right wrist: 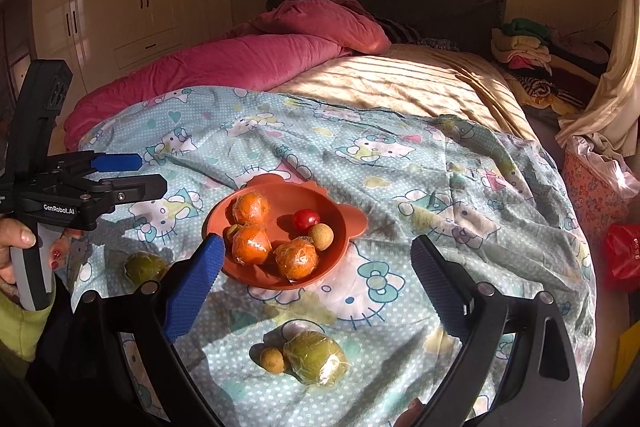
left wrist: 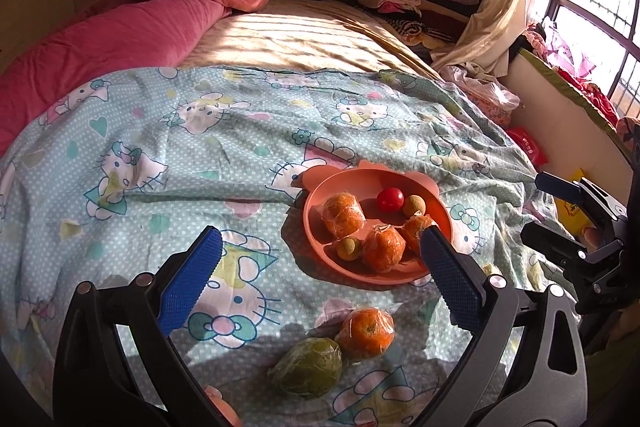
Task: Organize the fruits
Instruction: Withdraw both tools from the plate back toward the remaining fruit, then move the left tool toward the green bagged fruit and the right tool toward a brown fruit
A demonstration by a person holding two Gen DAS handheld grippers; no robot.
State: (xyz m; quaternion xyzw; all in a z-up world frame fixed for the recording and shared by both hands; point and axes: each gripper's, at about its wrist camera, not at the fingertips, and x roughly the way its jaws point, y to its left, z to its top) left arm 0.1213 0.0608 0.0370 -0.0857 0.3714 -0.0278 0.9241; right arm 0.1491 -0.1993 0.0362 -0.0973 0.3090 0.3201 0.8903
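Both wrist cams look down, near; share plate (left wrist: 316, 203).

Fruit on the bed
The plate (right wrist: 344, 223) sits on the sheet (right wrist: 420, 187), holding fruit; two wrapped fruits (left wrist: 366, 331) lie before it.

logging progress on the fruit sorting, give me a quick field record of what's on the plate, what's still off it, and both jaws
surface: cartoon-cat bedsheet on a bed
plate: orange, sits on the sheet
on plate: three wrapped oranges, one red tomato, two small tan fruits
off plate, left wrist view: wrapped orange, wrapped green fruit
off plate, right wrist view: wrapped green fruit beside a small tan fruit; another green fruit left of the plate
left gripper: jaws open, empty
right gripper: jaws open, empty
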